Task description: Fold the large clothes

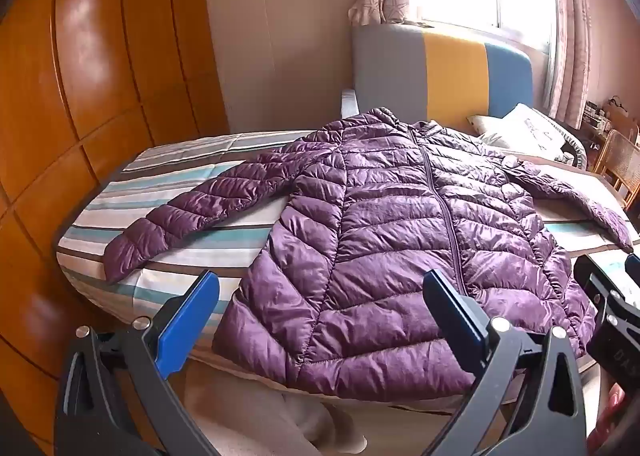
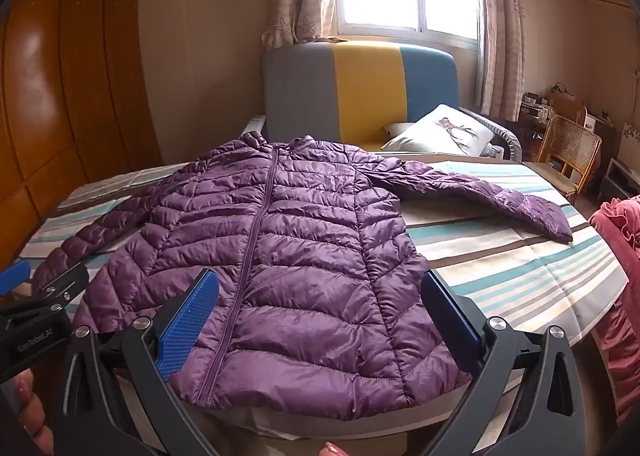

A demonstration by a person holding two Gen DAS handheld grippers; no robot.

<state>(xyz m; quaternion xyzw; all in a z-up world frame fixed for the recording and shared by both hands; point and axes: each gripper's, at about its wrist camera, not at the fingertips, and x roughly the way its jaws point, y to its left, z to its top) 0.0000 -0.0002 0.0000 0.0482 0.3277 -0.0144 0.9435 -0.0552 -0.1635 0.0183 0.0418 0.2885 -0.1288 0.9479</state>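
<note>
The left hand-held gripper (image 1: 320, 310), blue pads spread wide, hovers before the purple quilted puffer jacket (image 1: 400, 224), which lies zipped and flat, sleeves out, on the striped bed (image 1: 168, 216). The right hand-held gripper (image 2: 320, 310) gapes likewise, empty.

The left tool (image 1: 320, 310) covers part of the purple jacket's (image 1: 384, 240) hem at the bed's (image 1: 132, 192) near edge. The right tool (image 2: 320, 310) does likewise in its own view. The jacket's back is hidden. Clutter beyond the far right corner, behind the wicker chair (image 2: 568, 148), is too small to identify.
</note>
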